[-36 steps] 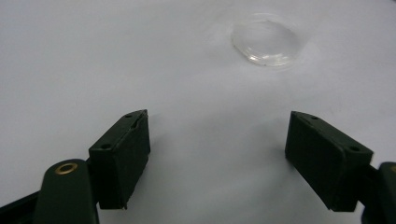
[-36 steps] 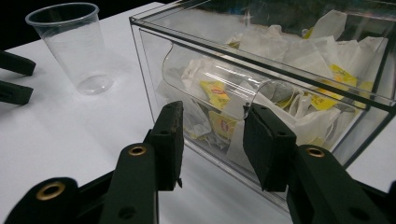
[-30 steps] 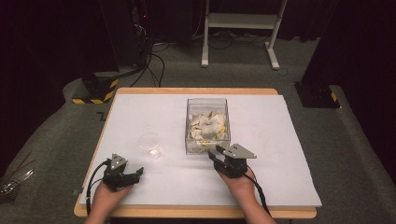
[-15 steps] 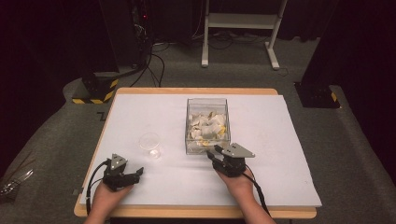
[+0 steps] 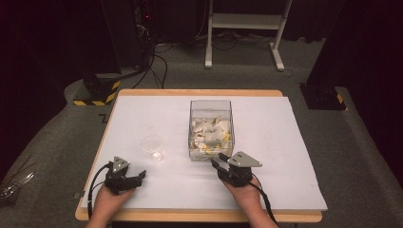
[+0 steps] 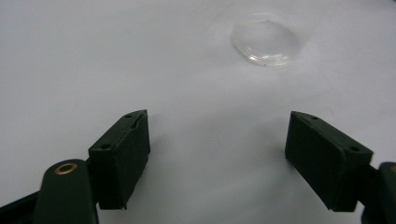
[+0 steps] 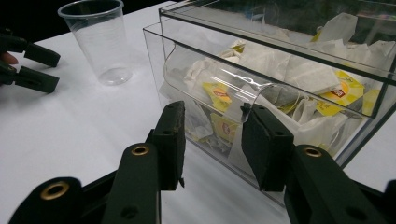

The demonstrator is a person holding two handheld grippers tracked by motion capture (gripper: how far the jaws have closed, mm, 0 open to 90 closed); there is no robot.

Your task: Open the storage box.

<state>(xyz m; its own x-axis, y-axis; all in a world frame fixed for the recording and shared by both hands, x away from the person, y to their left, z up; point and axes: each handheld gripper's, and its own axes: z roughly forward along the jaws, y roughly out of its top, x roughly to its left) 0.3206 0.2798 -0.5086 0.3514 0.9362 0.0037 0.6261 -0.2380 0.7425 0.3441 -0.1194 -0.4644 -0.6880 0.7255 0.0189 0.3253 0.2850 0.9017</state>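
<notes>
A clear plastic box [image 5: 210, 128] heaped with white and yellow tea bags [image 5: 209, 135] stands upright at frame centre.

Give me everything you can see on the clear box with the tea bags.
The clear plastic box stands upright near the table's middle, open-topped, with thin see-through walls. Its near wall has a curved dispensing cutout. Inside lie loosely piled tea bags, white with yellow tags. The right gripper sits at the cutout, jaws narrowly apart, holding nothing.

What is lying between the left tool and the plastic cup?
Nothing: in the left gripper view, bare white table cover stretches from the left tool to the plastic cup.
</notes>
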